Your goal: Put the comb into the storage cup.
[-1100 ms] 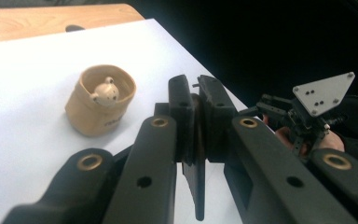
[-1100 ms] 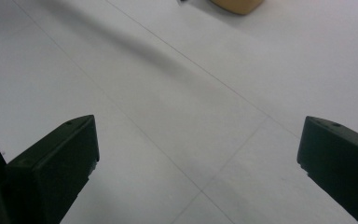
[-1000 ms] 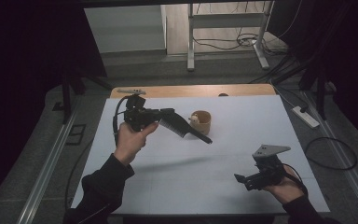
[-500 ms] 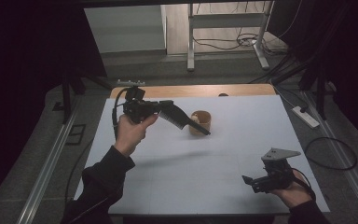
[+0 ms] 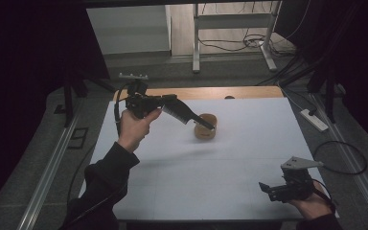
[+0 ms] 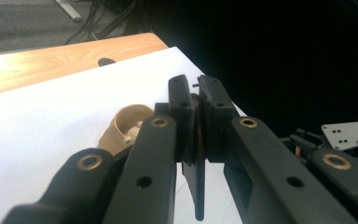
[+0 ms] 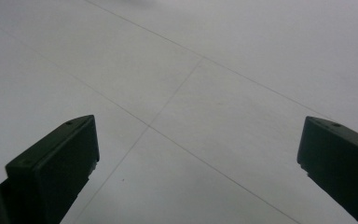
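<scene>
L gripper (image 5: 206, 123) clamped on thin dark flat piece (image 6: 196, 186), maybe a lid, raised over tan cup (image 5: 205, 129) mid-table. R gripper (image 5: 273, 189) wide open, idle near edge. Next: lower piece squarely onto cup.

The left gripper (image 6: 193, 109) clamps a thin dark flat piece (image 6: 196, 186); the tan cup (image 6: 123, 126) sits just left on the white table (image 6: 42, 126).
</scene>
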Motion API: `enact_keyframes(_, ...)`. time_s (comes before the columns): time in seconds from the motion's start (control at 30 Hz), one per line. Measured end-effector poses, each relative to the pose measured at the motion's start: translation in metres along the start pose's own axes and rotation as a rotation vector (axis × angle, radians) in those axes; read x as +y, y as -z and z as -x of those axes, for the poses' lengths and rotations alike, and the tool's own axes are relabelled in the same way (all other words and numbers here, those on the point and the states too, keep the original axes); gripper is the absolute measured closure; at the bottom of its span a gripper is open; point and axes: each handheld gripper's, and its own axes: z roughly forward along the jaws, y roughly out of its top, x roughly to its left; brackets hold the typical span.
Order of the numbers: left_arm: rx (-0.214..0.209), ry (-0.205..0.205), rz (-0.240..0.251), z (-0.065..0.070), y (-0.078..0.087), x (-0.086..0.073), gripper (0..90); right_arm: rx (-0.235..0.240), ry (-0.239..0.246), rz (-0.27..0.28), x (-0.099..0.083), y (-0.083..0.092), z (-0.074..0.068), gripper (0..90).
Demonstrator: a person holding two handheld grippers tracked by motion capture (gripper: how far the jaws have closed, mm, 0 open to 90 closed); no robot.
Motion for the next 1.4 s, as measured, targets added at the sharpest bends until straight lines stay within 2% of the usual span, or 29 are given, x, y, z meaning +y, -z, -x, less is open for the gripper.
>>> enact_keyframes(0.4, 0.030, -0.011, 0.017, 0.001, -0.001, 0.014, 83.9, -0.037, -0.075, 0.012, -0.012, 0.014, 0.003, 0.0)
enact_keyframes(0.67, 0.053, -0.015, 0.013, 0.001, -0.006, 0.022, 83.9, -0.060, -0.062, 0.015, -0.014, 0.019, -0.001, 0.0)
enact_keyframes(1.4, 0.114, -0.021, 0.002, -0.003, -0.021, 0.036, 83.9, -0.049, -0.070, 0.037, -0.017, 0.023, -0.001, 0.0)
